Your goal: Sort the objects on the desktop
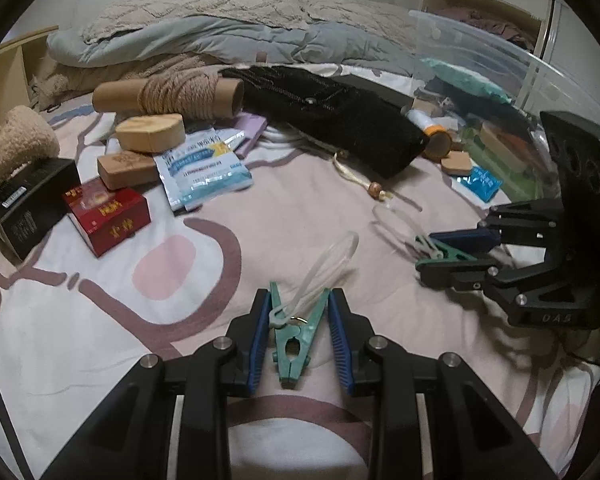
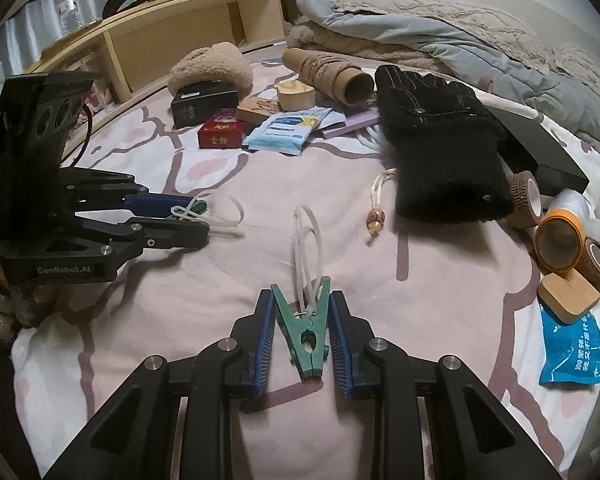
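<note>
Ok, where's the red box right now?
The red box sits on the far left in the left wrist view, on the bedspread between the black box and the blue-white sachets; it shows upper left of centre in the right wrist view.

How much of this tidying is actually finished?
Some items already sit in the clear bin. In hand: each gripper, left and right, has its jaws closed on a green clip. Left on the bedspread: black glove, red box, tape rolls, and more.
</note>
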